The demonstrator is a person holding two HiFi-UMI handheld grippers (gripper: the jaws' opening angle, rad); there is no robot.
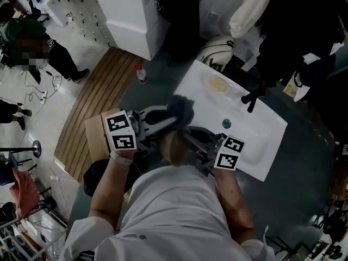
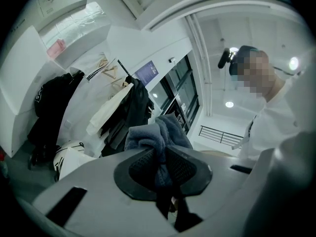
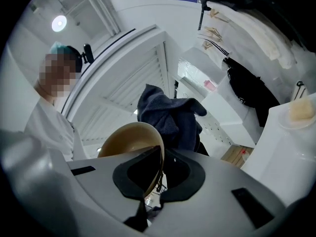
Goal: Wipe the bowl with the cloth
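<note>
Hanging in the air in front of the person's chest is the round tan bowl [image 3: 129,141], tipped on its side. The right gripper [image 3: 159,174] pinches the bowl's rim, with the thin wall caught between its two jaws. The bowl looks hard and smooth, so I think it could slip or turn if it is rubbed hard. A tight pinch on the rim, like this one, seems the best place to hold it. It looks light, but it may crack if dropped.

Just beside the bowl is the soft dark blue cloth [image 2: 157,132]. The left gripper [image 2: 162,171] is squeezed tight on a fold of it, and the rest puffs out past the jaws. The cloth is floppy and should bend to fit the bowl's curve. I cannot tell if cloth and bowl are touching.

Below both is the white sink [image 1: 255,118] with its black tap [image 1: 253,97].
</note>
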